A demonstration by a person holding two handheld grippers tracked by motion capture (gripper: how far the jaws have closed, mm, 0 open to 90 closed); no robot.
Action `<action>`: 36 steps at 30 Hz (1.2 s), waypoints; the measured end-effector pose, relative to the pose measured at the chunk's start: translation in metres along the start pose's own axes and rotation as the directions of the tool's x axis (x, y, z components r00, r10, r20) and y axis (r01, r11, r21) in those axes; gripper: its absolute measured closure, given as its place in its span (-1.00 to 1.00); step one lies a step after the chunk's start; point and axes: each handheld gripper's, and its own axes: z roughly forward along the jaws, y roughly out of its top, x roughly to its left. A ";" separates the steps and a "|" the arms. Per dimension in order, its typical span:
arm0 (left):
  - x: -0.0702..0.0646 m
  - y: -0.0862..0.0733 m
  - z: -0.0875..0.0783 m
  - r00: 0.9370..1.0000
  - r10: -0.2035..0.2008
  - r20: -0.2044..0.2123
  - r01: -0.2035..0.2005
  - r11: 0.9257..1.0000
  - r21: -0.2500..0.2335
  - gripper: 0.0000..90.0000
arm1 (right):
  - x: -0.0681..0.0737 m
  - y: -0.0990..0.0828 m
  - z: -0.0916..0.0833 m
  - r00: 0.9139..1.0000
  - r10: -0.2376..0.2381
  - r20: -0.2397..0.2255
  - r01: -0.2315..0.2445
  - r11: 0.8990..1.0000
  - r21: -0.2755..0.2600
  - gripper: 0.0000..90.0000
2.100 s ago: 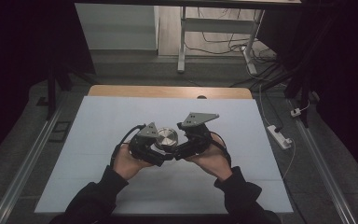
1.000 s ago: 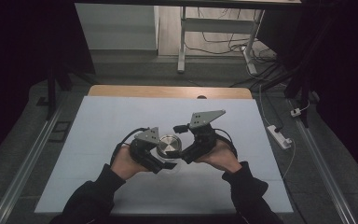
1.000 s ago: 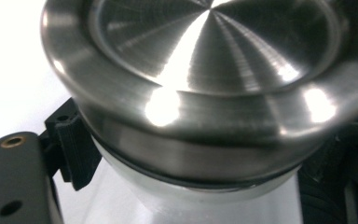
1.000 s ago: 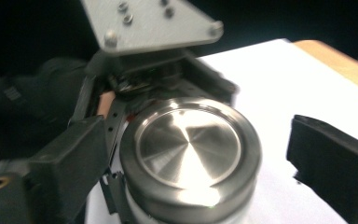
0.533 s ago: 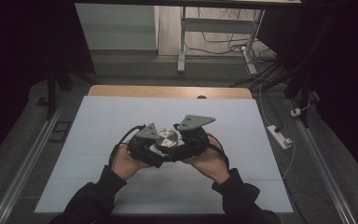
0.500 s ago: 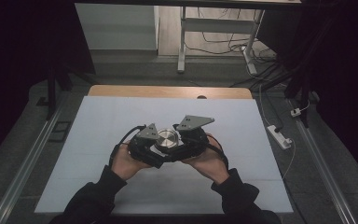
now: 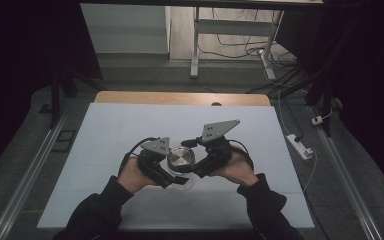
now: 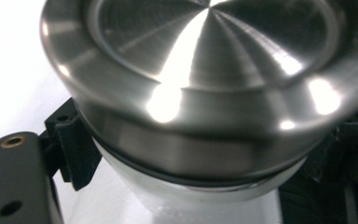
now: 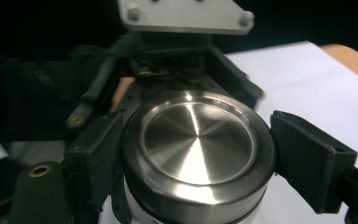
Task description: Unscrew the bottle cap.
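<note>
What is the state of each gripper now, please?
Left gripper: closed on the jar body, below the metal lid.
Right gripper: jaws have just been closing, now gripping the lid.

Clear glass jar with round brushed-steel lid [image 7: 181,159] [image 8: 205,84] [image 9: 196,140]: lid on, black seal ring beneath; upright, centre of frame, slightly low.

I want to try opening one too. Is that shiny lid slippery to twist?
Probably a bit slippery: the metal lid is smooth and polished, with bright glare. It's round with no flats, so the right gripper clamped on its rim might slide around it. The clear jar below, pinched by the left gripper, looks like glass, so likely breakable if dropped.
</note>
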 end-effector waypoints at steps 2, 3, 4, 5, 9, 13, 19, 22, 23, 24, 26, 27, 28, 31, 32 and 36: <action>-0.002 0.002 0.001 0.999 0.025 0.035 -0.026 1.000 0.004 -0.66 | -0.002 -0.002 -0.003 0.998 -0.013 -0.055 0.012 1.000 -0.018 -0.57; -0.003 0.003 0.002 0.999 0.025 0.028 -0.025 1.000 0.009 -0.66 | -0.003 -0.003 -0.004 0.997 -0.016 -0.071 0.015 1.000 -0.023 -0.57; -0.003 0.003 0.002 1.000 0.016 0.013 -0.017 1.000 0.012 -0.66 | -0.004 -0.004 -0.004 0.997 -0.011 -0.077 0.010 1.000 -0.023 -0.58; -0.003 0.003 0.002 1.000 0.004 -0.008 -0.004 1.000 0.011 -0.66 | -0.005 -0.004 -0.005 0.998 -0.001 -0.070 -0.001 1.000 -0.022 -0.63; 0.002 0.002 -0.002 0.992 -0.053 -0.113 0.055 0.998 0.009 -0.66 | -0.003 0.002 -0.007 0.998 0.042 0.047 -0.041 0.999 -0.028 -0.84; 0.006 0.000 -0.005 0.976 -0.097 -0.195 0.100 0.995 0.004 -0.66 | 0.006 0.009 -0.004 0.978 0.015 0.208 -0.021 0.999 0.028 -0.84; 0.008 -0.002 -0.006 0.964 -0.134 -0.230 0.134 0.991 -0.013 -0.66 | 0.018 0.011 0.018 0.929 0.056 0.365 -0.065 0.998 0.011 -0.78; 0.006 0.000 -0.004 0.965 -0.122 -0.234 0.125 0.992 -0.002 -0.66 | 0.020 0.009 0.024 0.910 0.053 0.411 -0.064 0.998 0.014 -0.67; 0.005 0.000 -0.003 0.965 -0.122 -0.233 0.126 0.992 -0.001 -0.66 | 0.020 0.009 0.025 0.915 0.056 0.399 -0.067 0.998 0.015 -0.60; 0.005 0.000 -0.003 0.966 -0.119 -0.230 0.122 0.992 0.002 -0.66 | 0.020 0.008 0.025 0.918 0.053 0.393 -0.065 0.998 0.019 -0.60; 0.006 -0.001 -0.003 0.975 -0.097 -0.202 0.101 0.995 0.010 -0.66 | 0.021 0.009 0.024 0.923 0.031 0.383 -0.048 0.998 0.036 -0.60; 0.006 -0.002 -0.003 0.979 -0.090 -0.181 0.093 0.996 0.006 -0.66 | 0.020 0.009 0.023 0.930 0.027 0.366 -0.045 0.998 0.042 -0.59; 0.006 -0.002 -0.003 0.983 -0.081 -0.162 0.083 0.997 0.000 -0.66 | 0.019 0.010 0.021 0.939 0.029 0.343 -0.046 0.998 0.042 -0.57; 0.004 -0.001 -0.004 0.994 -0.055 -0.097 0.054 0.998 -0.013 -0.66 | 0.016 0.009 0.013 0.969 0.021 0.248 -0.029 0.999 0.029 -0.56; 0.002 0.000 -0.004 0.995 -0.048 -0.086 0.047 0.999 -0.014 -0.66 | 0.014 0.009 0.010 0.975 0.015 0.221 -0.021 0.999 0.027 -0.56; 0.000 0.001 -0.003 0.999 -0.019 -0.050 0.019 1.000 -0.017 -0.66 | 0.012 0.009 0.002 0.991 -0.014 0.130 0.010 1.000 0.030 -0.56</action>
